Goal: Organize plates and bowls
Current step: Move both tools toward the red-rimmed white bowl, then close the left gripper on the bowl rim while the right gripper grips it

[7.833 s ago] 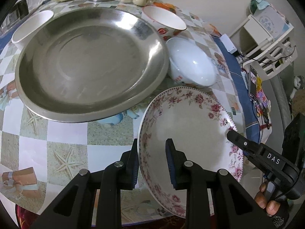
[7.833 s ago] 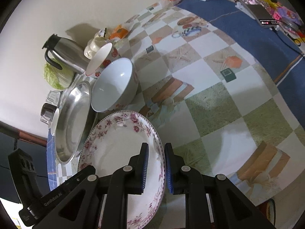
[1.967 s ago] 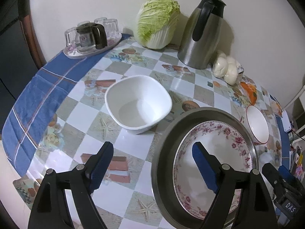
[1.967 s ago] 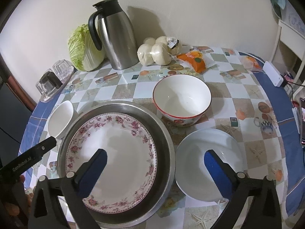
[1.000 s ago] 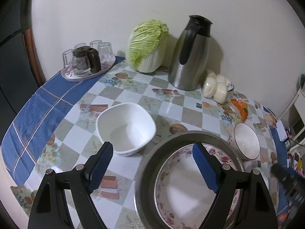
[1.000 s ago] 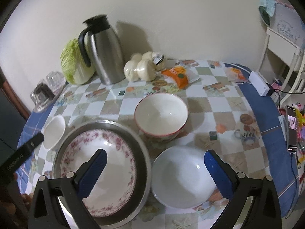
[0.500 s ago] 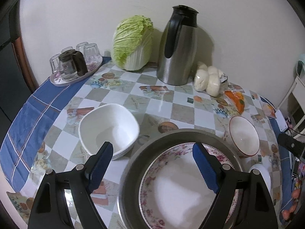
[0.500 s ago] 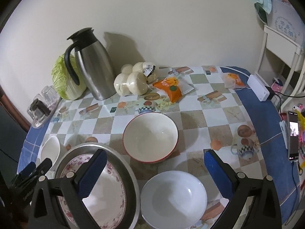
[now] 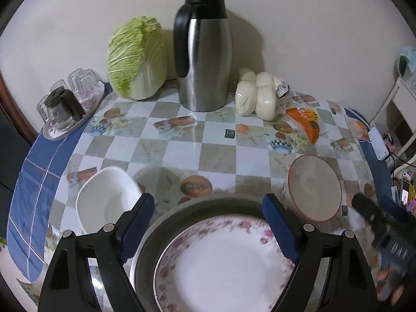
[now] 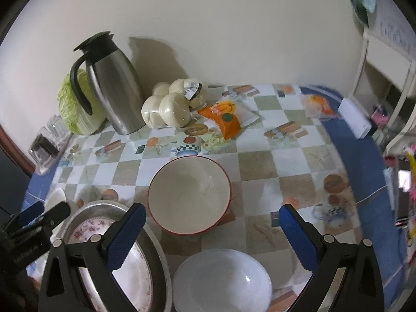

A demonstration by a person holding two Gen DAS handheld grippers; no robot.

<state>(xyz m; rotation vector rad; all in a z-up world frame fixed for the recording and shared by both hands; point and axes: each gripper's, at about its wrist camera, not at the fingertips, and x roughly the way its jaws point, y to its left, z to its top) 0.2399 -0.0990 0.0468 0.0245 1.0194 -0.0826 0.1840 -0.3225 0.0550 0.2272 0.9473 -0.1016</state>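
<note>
The floral plate lies inside the steel pan at the table's near edge; both also show in the right wrist view, plate in pan. My left gripper is open and empty above them. A square white bowl sits left of the pan. A red-rimmed bowl sits right of it. A plain white bowl is nearest in the right wrist view. My right gripper is open and empty above these two bowls.
At the back by the wall stand a steel thermos jug, a cabbage, bagged buns, an orange snack packet and a tray of glasses. A white shelf unit stands to the right.
Both grippers, which had held the floral plate, now stand open with it lying in the steel pan. Over the last second both views have shifted rightward and the grippers have pulled back.
</note>
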